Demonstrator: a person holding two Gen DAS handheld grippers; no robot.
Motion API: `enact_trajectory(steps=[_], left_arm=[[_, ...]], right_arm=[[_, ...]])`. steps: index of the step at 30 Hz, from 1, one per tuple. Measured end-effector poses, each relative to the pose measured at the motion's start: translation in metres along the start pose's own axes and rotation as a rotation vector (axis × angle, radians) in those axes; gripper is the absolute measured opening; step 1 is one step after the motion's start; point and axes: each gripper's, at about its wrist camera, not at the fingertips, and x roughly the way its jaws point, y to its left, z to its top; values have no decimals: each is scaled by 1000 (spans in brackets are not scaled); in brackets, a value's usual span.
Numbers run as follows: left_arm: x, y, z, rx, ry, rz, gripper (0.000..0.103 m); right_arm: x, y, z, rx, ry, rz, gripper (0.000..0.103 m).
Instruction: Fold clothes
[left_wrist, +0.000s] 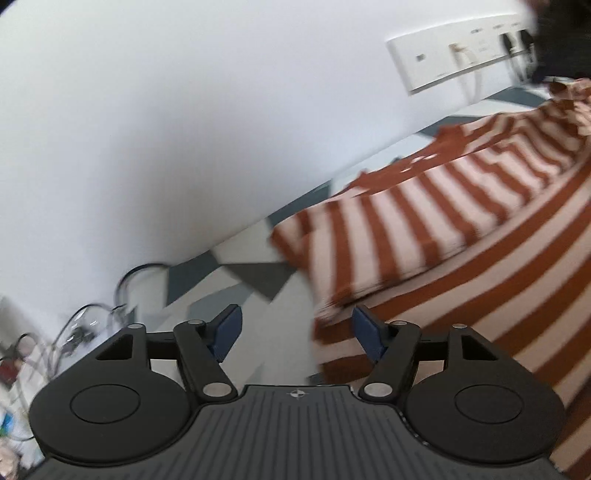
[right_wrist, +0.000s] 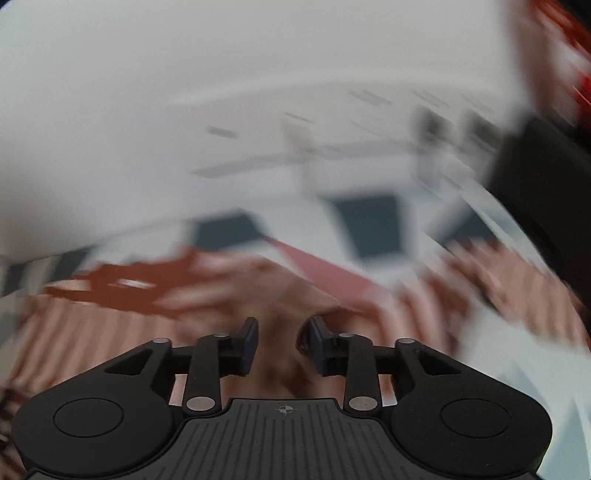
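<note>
Both grippers tilted over striped garment (left_wrist: 424, 221).
Left gripper (left_wrist: 297, 334) spread wide, empty; right gripper (right_wrist: 277, 341) half-parted, grasp unclear through blur.

soft striped cloth garment (left_wrist: 424, 229); matt black plastic left gripper (left_wrist: 297, 328), ribbed base.

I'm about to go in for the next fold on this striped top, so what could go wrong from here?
1. The left tongs stand open at the edge of the striped top, half over the patterned surface; closing now may catch only a thin bit of hem.
2. The right wrist view is heavily blurred, so the right tongs may land off target on the fabric.
</note>
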Motion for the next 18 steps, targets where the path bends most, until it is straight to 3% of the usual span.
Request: enact_trajectory(steps=[3, 6, 9, 15, 16, 18], left_arm=[[7, 2, 0, -15, 18, -32, 51], [19, 13, -4, -60, 51, -70, 20], [21, 16, -9, -66, 45, -118, 10], [19, 15, -13, -71, 19, -145, 10], [20, 15, -14, -78, 17, -150, 10], [19, 16, -17, -98, 1, -147, 5]], right_arm=[[30, 65, 25, -105, 37, 219, 30], [63, 141, 39, -291, 78, 372, 30], [92, 207, 46, -487, 100, 443, 34], [132, 273, 51, -670, 255, 541, 34], [134, 277, 52, -694, 284, 538, 32], [140, 286, 53, -741, 342, 531, 12]])
